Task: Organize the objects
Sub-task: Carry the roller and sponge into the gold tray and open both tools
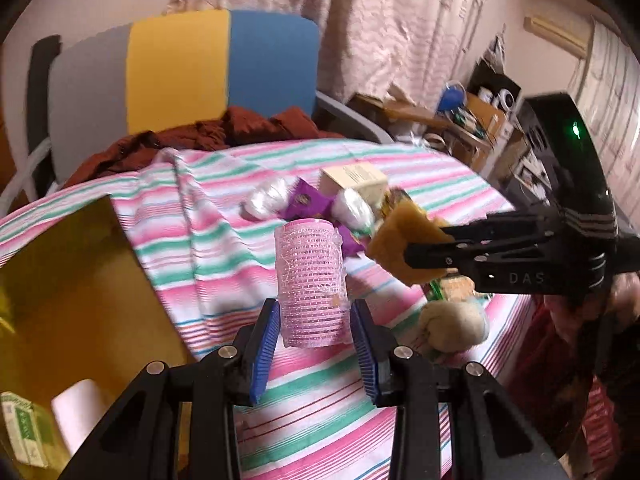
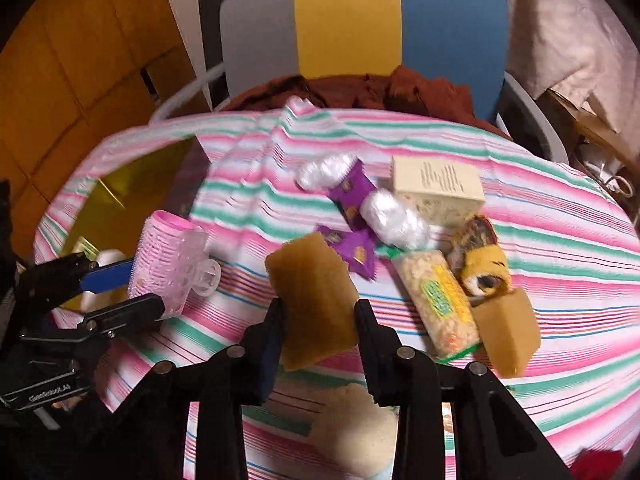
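Two grippers raised, left gripper [image 1: 315,320] clasping hair roller [image 1: 311,284], right gripper [image 2: 320,318] clasping sponge [image 2: 314,300]

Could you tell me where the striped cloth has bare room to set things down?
Bare cloth lies right of the cream box, and between the yellow box and the purple packets. The middle, around the packets, snack bar and sponge, is crowded.

The left gripper [image 1: 315,332] was clamped on a pink hair roller [image 1: 311,284] held upright above the table, while the right gripper [image 2: 320,336], just beside it, was closed on a tan sponge [image 2: 316,304].
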